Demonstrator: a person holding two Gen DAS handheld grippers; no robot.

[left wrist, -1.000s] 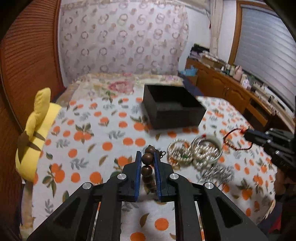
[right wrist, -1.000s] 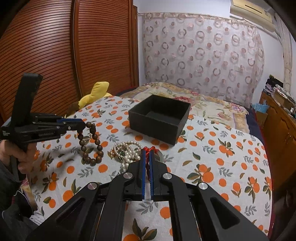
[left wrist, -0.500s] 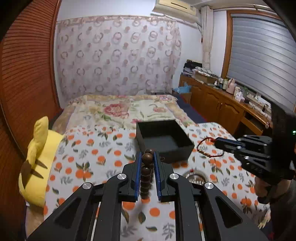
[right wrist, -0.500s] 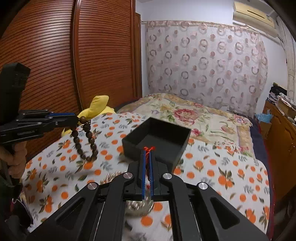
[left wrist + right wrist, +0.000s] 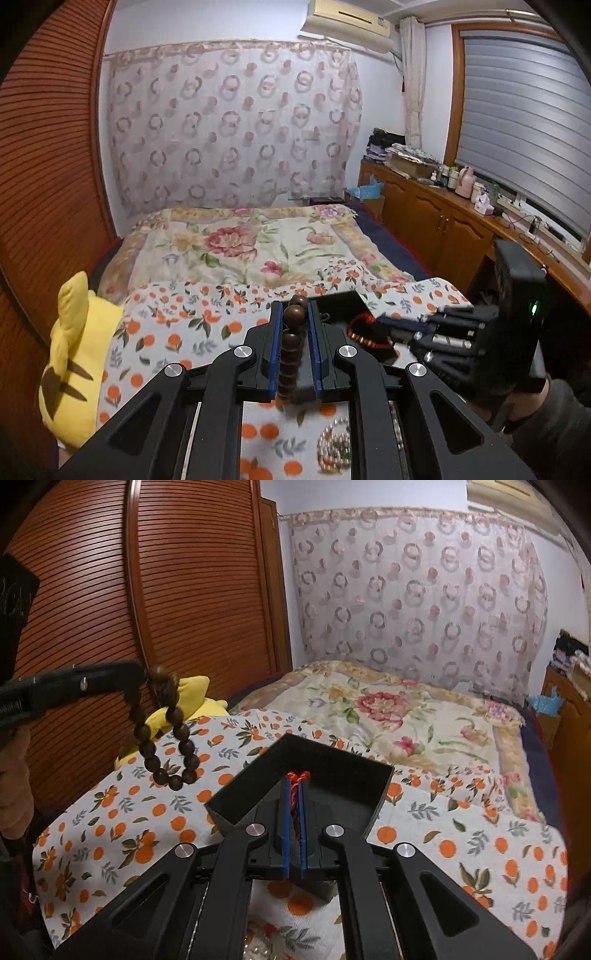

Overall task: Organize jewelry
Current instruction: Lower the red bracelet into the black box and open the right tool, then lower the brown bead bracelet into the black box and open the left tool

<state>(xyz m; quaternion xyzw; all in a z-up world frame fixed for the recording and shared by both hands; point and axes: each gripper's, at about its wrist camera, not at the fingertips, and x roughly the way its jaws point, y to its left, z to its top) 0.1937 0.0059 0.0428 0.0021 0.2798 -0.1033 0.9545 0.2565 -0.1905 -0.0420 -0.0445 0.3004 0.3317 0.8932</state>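
Note:
My left gripper [image 5: 294, 308] is shut on a brown wooden bead bracelet [image 5: 293, 339]; in the right wrist view the bracelet [image 5: 168, 746] hangs as a loop from that gripper [image 5: 138, 677], left of the box. My right gripper [image 5: 295, 781] is shut on a thin red cord bracelet [image 5: 297, 775] and hovers over the open black box [image 5: 347, 775]. In the left wrist view the red cord bracelet [image 5: 364, 332] dangles from the right gripper [image 5: 380, 321] above the box [image 5: 343, 301], which my fingers mostly hide.
An orange-print cloth [image 5: 461, 834] covers the bed. A yellow plush toy [image 5: 74, 350] lies at its left edge. Pearl jewelry [image 5: 334, 446] lies on the cloth below my left gripper. A wooden sideboard [image 5: 443, 229] runs along the right wall.
Both grippers have risen and moved toward the black box with their bracelets. The right one now hangs over the box; the pearl pile has dropped to the bottom of the views.

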